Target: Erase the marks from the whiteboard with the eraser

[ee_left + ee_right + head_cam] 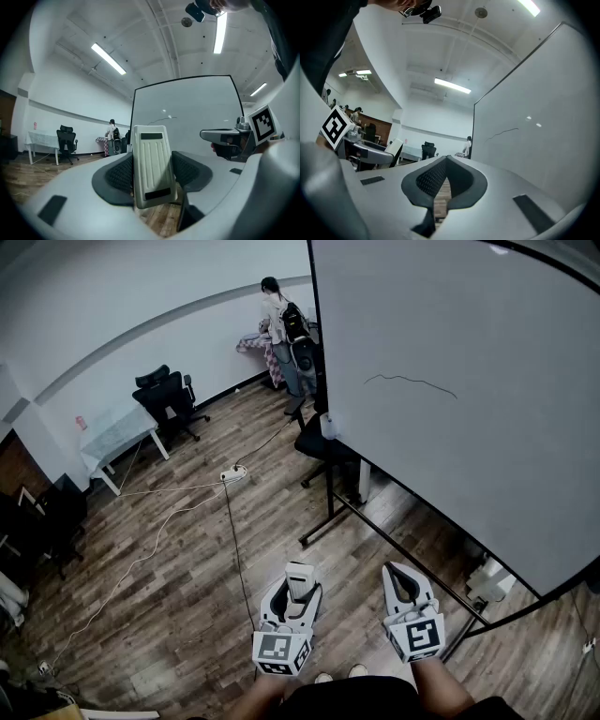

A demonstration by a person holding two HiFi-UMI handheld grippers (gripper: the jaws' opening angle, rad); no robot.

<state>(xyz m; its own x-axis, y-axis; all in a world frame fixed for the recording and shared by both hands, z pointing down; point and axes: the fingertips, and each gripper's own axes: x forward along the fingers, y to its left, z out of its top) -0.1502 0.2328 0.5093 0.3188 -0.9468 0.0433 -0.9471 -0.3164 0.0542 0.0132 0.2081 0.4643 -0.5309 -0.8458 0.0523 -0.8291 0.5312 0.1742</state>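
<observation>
eraser point(151, 164): looks a light, rigid ribbed plastic block, easy to steer; clamped across its sides by left gripper point(298, 589). right gripper point(442, 182): jaws together, empty. whiteboard point(487, 456) line point(412, 382) unerased.

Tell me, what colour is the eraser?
The eraser is creamy white with two black strips; the left gripper view shows it best.

The whiteboard point(469, 446) is seen as a smooth, pale sheet with a faint sheen; its stand point(330, 498) is made of dark, matt bars; the floor point(187, 559) is laid in grained wood planks; the eraser point(150, 174) is formed of cream, ribbed plastic with dark, matt patches; the left gripper point(152, 159) and right gripper point(446, 161) are shelled in smooth, matt, pale plastic and fitted with dark, dimpled pads point(119, 176).
</observation>
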